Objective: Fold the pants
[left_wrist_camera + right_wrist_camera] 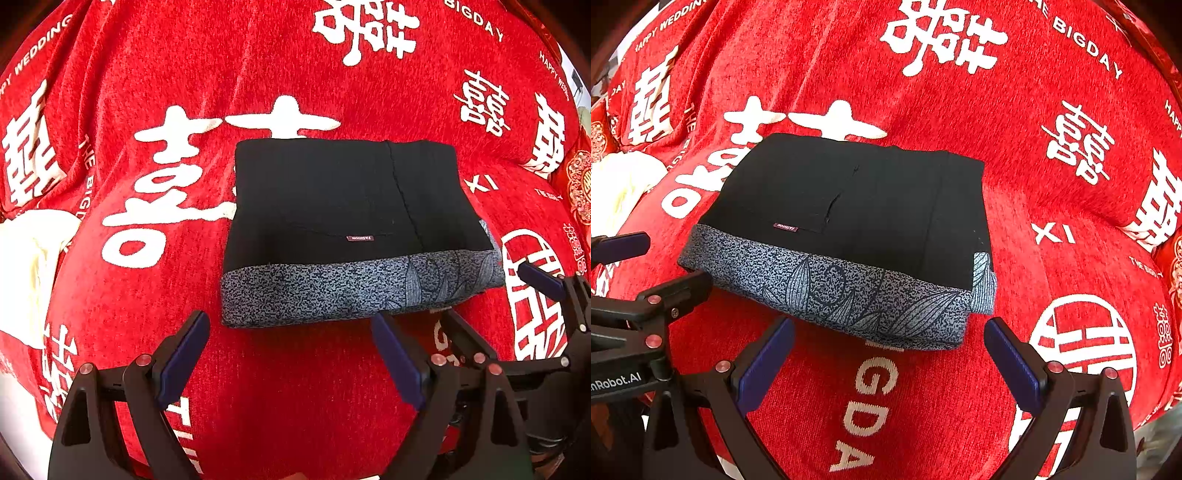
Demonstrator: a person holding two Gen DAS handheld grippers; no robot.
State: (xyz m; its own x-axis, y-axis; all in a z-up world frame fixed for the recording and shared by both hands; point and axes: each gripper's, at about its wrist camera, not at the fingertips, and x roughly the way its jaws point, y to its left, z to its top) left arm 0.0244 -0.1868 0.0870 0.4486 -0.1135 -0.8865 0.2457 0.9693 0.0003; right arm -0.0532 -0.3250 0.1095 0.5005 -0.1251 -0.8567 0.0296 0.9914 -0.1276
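The black pants (332,199) lie folded into a compact rectangle on the red cloth, with a grey speckled leaf-print band along the near edge and a small label on top. They also show in the right wrist view (849,214). My left gripper (291,332) is open and empty, just short of the near edge of the pants. My right gripper (890,336) is open and empty, its fingertips beside the near right corner of the band. The right gripper also shows at the right of the left wrist view (546,284).
A red cloth (258,387) with white characters and lettering covers the whole surface. A cream-coloured cloth (26,266) lies at the left edge, also in the right wrist view (620,184). A red patterned cushion (580,184) sits at the far right.
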